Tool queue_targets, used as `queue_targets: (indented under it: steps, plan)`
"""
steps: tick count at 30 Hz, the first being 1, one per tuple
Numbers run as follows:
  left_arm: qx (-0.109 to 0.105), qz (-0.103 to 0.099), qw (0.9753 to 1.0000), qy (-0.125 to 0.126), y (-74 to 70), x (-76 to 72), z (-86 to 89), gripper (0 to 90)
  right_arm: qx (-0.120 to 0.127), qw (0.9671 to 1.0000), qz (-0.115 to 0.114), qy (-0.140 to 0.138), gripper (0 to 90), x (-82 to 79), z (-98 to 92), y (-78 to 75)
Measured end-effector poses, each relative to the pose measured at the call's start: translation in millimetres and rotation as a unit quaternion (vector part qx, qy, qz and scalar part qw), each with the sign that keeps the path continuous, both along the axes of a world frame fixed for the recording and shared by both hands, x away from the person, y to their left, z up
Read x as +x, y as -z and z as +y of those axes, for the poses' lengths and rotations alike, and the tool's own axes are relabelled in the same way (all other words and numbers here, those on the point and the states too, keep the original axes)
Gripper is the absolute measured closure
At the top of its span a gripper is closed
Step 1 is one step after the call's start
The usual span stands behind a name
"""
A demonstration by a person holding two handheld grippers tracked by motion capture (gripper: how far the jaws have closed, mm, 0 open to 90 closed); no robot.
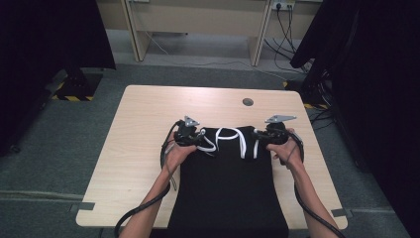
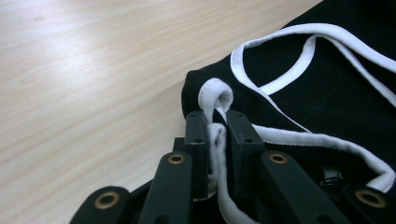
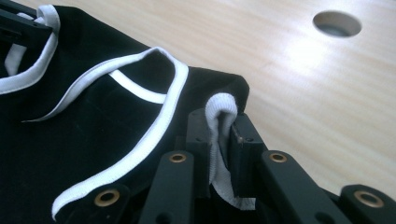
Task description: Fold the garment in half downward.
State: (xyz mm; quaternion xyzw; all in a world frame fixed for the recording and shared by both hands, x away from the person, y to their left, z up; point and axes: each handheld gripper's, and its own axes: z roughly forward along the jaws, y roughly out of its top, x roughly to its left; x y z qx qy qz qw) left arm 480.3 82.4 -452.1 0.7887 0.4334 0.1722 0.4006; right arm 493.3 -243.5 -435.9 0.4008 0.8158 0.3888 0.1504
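Black garment (image 1: 225,188) with white trim is spread flat on the wooden counter (image 1: 143,134), reaching its near edge. Its two far corners are pinched at the white ribbed edging by the left gripper (image 1: 198,137) and right gripper (image 1: 259,135), fingers clamped tight.

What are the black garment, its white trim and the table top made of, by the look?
Garment: soft matte black fabric, likely knit; it drapes and folds. White trim: ribbed knit band; fine ribs show where the left claw pinches it. Table: pale wood-grain top, slight sheen, probably laminate; round hole near the far edge.
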Motion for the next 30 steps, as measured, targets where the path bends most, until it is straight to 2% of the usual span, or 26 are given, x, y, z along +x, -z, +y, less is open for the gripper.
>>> queue_targets:
  steps: [5, 8, 9, 12, 16, 17, 21, 22, 23, 24, 25, 28, 30]
  plan:
    - [-0.002, -0.007, 0.9999, -0.009, -11.5, 13.6, -3.5, 79.7, 0.007, 0.9999, -0.012, 0.004, 80.7, 11.1, 2.0, -9.9]
    - [0.001, -0.009, 0.9999, -0.012, -16.8, 18.4, -5.0, 79.7, 0.012, 0.9998, -0.011, 0.009, 80.6, 15.5, 2.5, -14.0]
    - [0.000, -0.015, 0.9998, -0.013, -23.7, 23.5, -4.2, 79.7, 0.013, 0.9997, -0.018, 0.011, 80.6, 20.2, 2.5, -19.1]
    - [-0.002, -0.019, 0.9996, -0.020, -31.2, 27.2, -1.2, 79.7, 0.019, 0.9994, -0.028, 0.013, 80.6, 23.0, 1.8, -25.0]
    - [-0.014, -0.040, 0.9988, -0.023, -46.4, 29.1, 3.1, 79.6, 0.027, 0.9986, -0.044, 0.014, 80.7, 27.1, 2.0, -36.1]
    - [-0.020, -0.050, 0.9983, -0.020, -51.8, 25.4, 3.7, 79.6, 0.033, 0.9980, -0.052, 0.012, 80.6, 25.8, 2.9, -40.9]
    - [-0.021, -0.060, 0.9979, -0.008, -53.3, 16.8, 4.7, 79.4, 0.031, 0.9976, -0.062, -0.001, 80.6, 18.7, 4.9, -44.0]
    - [-0.024, -0.063, 0.9977, -0.002, -51.1, 10.1, 6.7, 79.4, 0.037, 0.9972, -0.065, -0.010, 80.6, 11.4, 5.5, -42.2]
    - [-0.024, -0.063, 0.9977, -0.002, -51.1, 10.1, 6.7, 79.4, 0.037, 0.9972, -0.065, -0.010, 80.6, 11.4, 5.5, -42.2]
    - [-0.026, -0.064, 0.9976, 0.002, -49.9, 6.1, 7.8, 79.4, 0.034, 0.9970, -0.066, -0.020, 80.6, 3.0, 6.0, -38.6]
    - [-0.028, -0.067, 0.9973, 0.006, -48.5, 1.7, 8.0, 79.4, 0.034, 0.9970, -0.066, -0.020, 80.6, 3.0, 6.0, -38.6]
    - [-0.022, -0.075, 0.9968, 0.018, -45.1, -9.9, 8.3, 79.1, 0.038, 0.9963, -0.070, -0.032, 80.6, -13.4, 3.4, -33.3]
    - [-0.018, -0.079, 0.9964, 0.025, -43.0, -17.0, 7.8, 79.0, 0.035, 0.9962, -0.073, -0.034, 80.6, -16.7, 2.9, -32.8]
